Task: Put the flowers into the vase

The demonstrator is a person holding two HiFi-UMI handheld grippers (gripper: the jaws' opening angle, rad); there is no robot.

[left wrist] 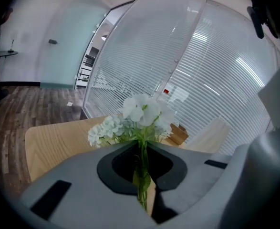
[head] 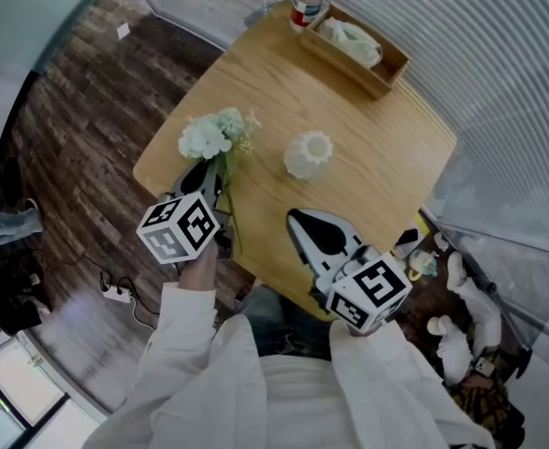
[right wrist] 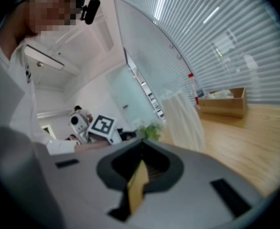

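A bunch of pale green and white flowers [head: 213, 137] hangs over the left part of the wooden table [head: 386, 148]. My left gripper [head: 213, 174] is shut on its green stems [left wrist: 142, 175], just below the blooms [left wrist: 142, 111]. The flowers stand upright and lifted off the table. A white ribbed vase [head: 309, 153] stands upright mid-table, to the right of the flowers. My right gripper [head: 297, 219] hovers over the table's near edge, below the vase, its jaws shut with nothing in them. In the right gripper view the vase [right wrist: 182, 120] rises just beyond the jaws [right wrist: 142, 144].
A wooden box [head: 386, 75] with white tissue sits at the table's far edge, a bottle [head: 307, 7] beside it. Glass walls with blinds run along the far and right sides. A power strip [head: 117, 295] lies on the dark wood floor at left.
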